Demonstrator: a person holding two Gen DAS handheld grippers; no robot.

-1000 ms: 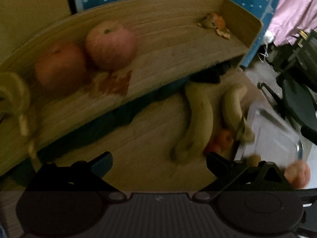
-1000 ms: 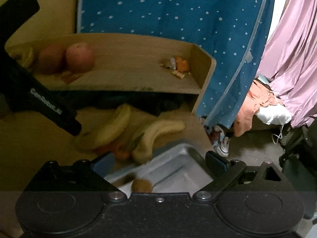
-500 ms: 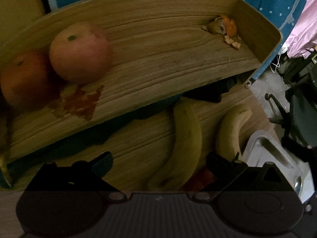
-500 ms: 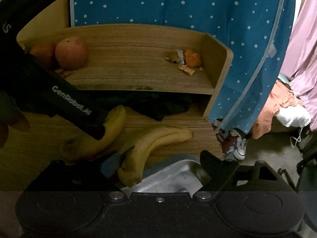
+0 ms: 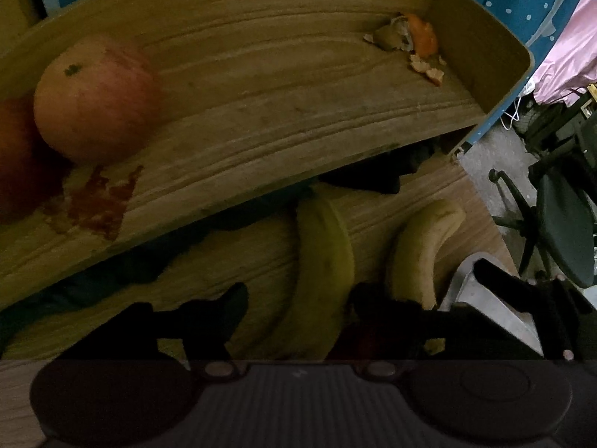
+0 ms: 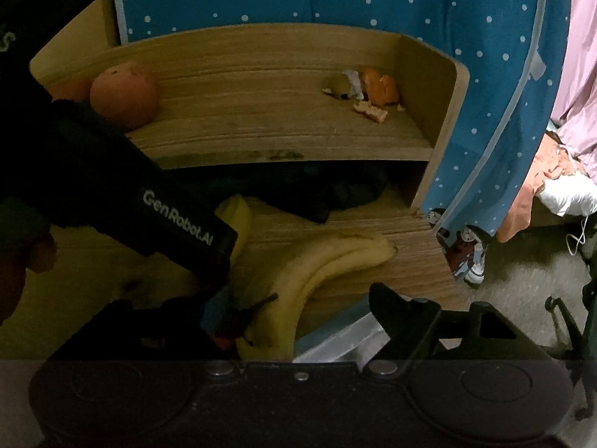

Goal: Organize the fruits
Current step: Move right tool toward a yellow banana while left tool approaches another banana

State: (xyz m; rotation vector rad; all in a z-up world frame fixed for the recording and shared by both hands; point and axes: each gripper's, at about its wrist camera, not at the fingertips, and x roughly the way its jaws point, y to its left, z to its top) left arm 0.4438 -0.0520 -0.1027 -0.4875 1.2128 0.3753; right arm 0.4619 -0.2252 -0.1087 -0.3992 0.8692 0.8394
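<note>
Two yellow bananas lie side by side on the lower wooden board. My left gripper [image 5: 300,298] is open and partly narrowed, its fingers on either side of the left banana [image 5: 324,261]; a strip of wood shows between the left finger and the peel. In the right wrist view its black body covers most of the left banana [image 6: 238,216]. My right gripper [image 6: 283,298] is open, with the stem end of the right banana [image 6: 309,272] between its fingers. The right banana [image 5: 421,254] sits beside a metal tray [image 5: 481,313]. A reddish apple [image 5: 93,100] rests on the shelf.
The curved wooden shelf [image 5: 283,104] stands above the bananas, with orange peel scraps [image 5: 414,43] at its right end and a second round fruit [image 5: 15,156] at the far left. Dark cloth [image 6: 328,194] lies under the shelf. Something small and orange [image 6: 224,339] sits between the bananas.
Both grippers have come lower and closer to the bananas. The left gripper's fingers have narrowed around the left banana. The right gripper now straddles the right banana's stem end.
</note>
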